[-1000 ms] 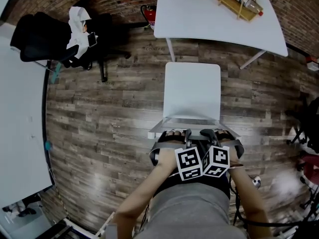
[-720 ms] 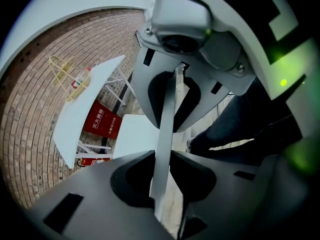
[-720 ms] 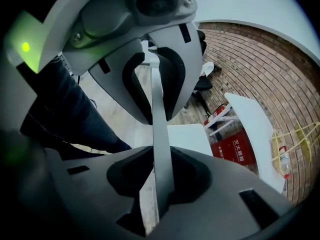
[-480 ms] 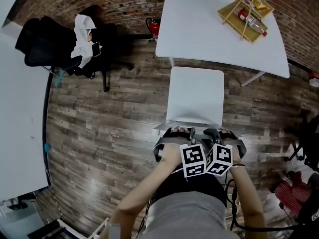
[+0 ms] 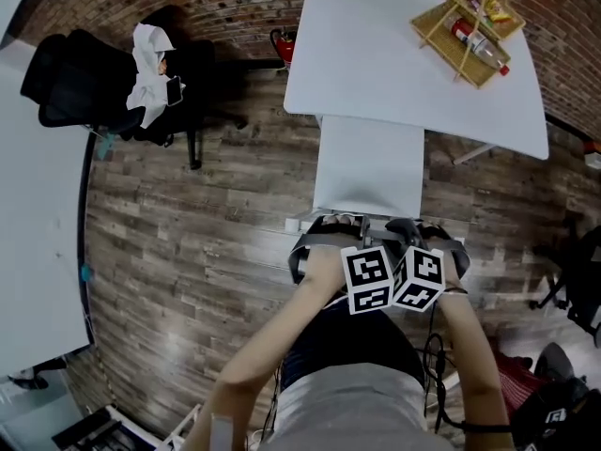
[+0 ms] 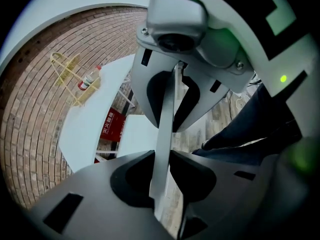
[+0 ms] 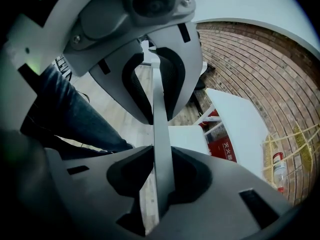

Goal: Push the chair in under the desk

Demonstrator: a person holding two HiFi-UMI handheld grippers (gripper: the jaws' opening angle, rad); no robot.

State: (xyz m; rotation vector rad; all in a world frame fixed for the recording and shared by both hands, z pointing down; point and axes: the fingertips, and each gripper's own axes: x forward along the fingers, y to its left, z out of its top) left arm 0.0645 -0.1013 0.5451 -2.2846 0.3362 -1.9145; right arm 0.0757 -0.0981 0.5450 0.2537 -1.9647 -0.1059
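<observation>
White chair (image 5: 368, 172) is sitting partly under the far bench (image 5: 394, 45), left gripper (image 6: 164, 140) and right gripper (image 7: 161, 143) both clamping its backrest (image 6: 169, 101).

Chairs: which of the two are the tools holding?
The white chair at the desk: the left tool and right tool both clamp its backrest. The black office chair, draped with white cloth, stands apart, untouched.

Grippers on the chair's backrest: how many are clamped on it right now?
2. The left gripper clamps the backrest left of centre; the right gripper clamps it close beside, on the right. Neither is hidden.
</observation>
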